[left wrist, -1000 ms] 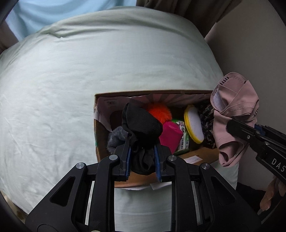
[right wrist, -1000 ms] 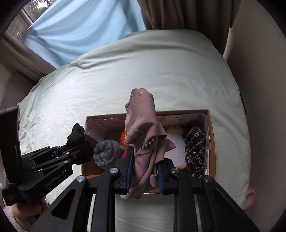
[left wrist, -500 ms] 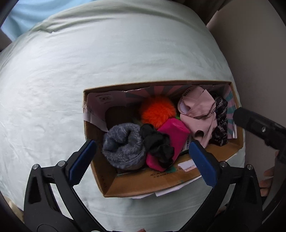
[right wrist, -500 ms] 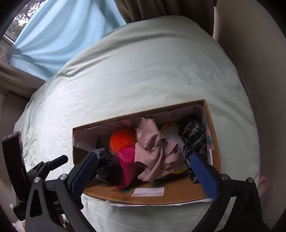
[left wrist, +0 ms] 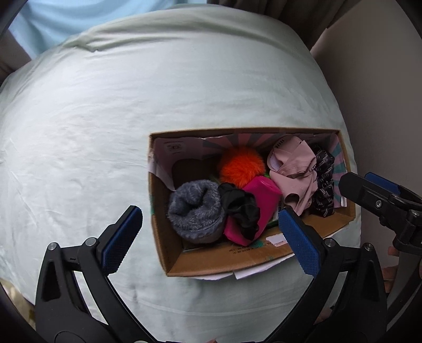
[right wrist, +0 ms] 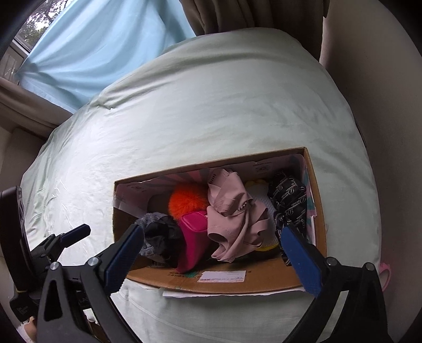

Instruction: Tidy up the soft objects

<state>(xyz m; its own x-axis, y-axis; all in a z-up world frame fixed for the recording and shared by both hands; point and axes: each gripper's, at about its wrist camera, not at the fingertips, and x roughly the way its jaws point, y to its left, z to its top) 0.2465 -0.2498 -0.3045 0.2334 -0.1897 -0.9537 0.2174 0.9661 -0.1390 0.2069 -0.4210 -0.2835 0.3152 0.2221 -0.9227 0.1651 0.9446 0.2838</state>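
Both tongs spread wide, nothing pinched: left tongs (left wrist: 211,237), right tongs (right wrist: 211,253). Crumpled black cloth (left wrist: 242,208) and dusty-pink garment (right wrist: 234,219) lying between the blades, down inside the open cardboard box (right wrist: 237,279). Lift straight up, clear of fabric; probably no snag.

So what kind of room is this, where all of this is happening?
Most likely a bedroom. A cardboard box of soft things sits on a bed covered in a pale green sheet, and beyond it a blue curtain hangs at a window beside brown drapes.
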